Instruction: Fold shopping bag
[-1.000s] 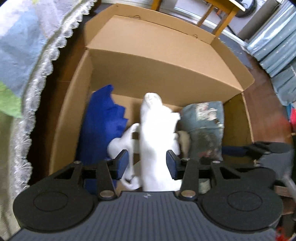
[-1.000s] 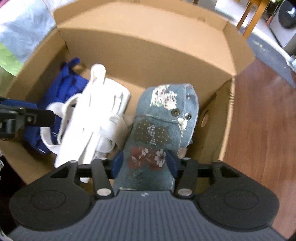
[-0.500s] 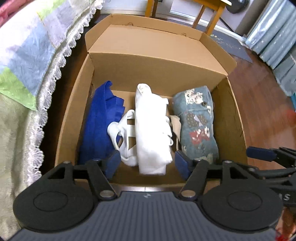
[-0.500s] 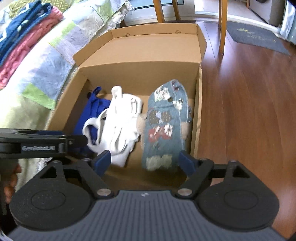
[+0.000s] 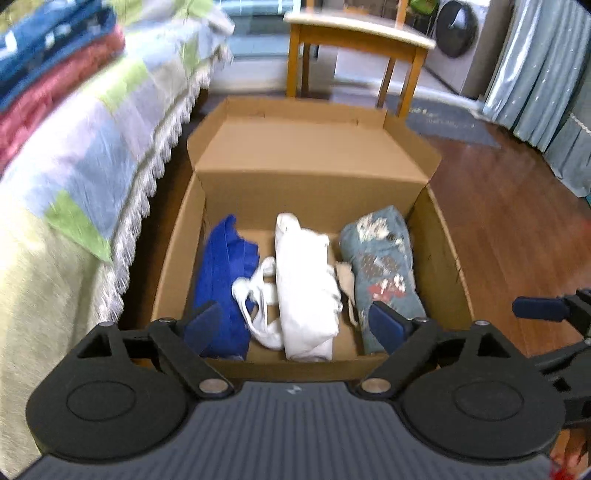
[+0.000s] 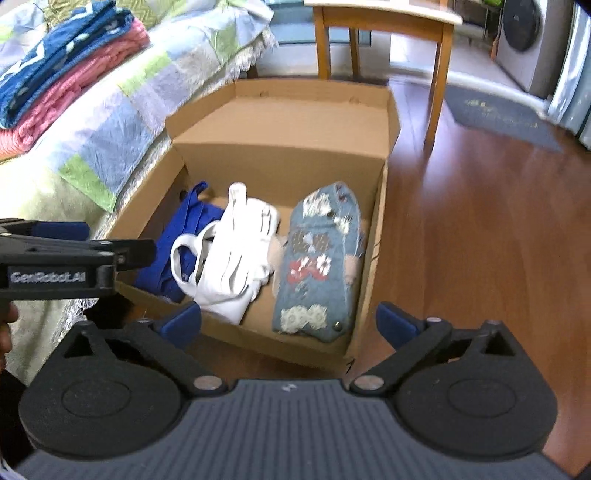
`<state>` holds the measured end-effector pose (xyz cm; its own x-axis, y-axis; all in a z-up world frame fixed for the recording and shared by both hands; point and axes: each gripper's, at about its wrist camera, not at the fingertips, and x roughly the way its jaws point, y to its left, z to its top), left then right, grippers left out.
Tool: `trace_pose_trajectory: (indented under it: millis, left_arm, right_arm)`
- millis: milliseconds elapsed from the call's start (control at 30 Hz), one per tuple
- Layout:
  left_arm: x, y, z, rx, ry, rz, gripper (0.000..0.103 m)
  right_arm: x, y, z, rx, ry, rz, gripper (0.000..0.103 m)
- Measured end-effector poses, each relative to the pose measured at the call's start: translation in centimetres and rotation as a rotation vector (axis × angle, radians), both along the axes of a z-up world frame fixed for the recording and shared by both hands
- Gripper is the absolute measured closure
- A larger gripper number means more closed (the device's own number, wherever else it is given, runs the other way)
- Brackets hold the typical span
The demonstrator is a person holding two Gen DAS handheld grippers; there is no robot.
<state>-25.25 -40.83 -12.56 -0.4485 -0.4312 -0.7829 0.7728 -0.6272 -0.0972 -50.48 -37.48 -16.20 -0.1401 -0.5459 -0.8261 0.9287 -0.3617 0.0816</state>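
An open cardboard box (image 5: 314, 177) (image 6: 280, 158) on the floor holds three folded bags side by side: a blue one (image 5: 221, 273) (image 6: 184, 229) on the left, a white one (image 5: 303, 280) (image 6: 240, 254) with loose handles in the middle, and a patchwork denim one (image 5: 384, 266) (image 6: 321, 258) on the right. My left gripper (image 5: 295, 325) hangs open above the box's near wall, holding nothing. My right gripper (image 6: 288, 325) is open too, above the near right corner of the box. The left gripper's side also shows at the left edge of the right wrist view.
A bed with a patchwork quilt (image 5: 81, 147) (image 6: 96, 110) and folded towels (image 6: 62, 55) runs along the left of the box. A wooden table (image 5: 354, 40) (image 6: 380, 22) stands behind it. Wooden floor (image 6: 480, 221) lies to the right, with a mat (image 6: 506, 114) and curtains (image 5: 546, 74).
Both grippers have pulled up and back out of the box and opened wider. The white and denim bags stay lying in the box.
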Motion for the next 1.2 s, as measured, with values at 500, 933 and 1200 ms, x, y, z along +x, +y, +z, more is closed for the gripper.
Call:
trace_pose_trajectory:
  millis: [500,933,1200]
  left_arm:
    - [2.8,5.7,6.9,-0.213,0.026,0.064,0.002]
    - [2.8,10.1,11.3,-0.473,-0.14,0.172,0.001]
    - [1.3,11.6,11.8,-0.426,-0.136,0.158,0.001]
  right_arm:
    - [3.2,3.0,3.8,-0.012,0.286,0.016,0.001]
    - [-0.7,5.1,5.9,-0.203,-0.013,-0.005,0.001]
    - [-1.4,6.2,5.4,-0.214,-0.023,0.038,0.001]
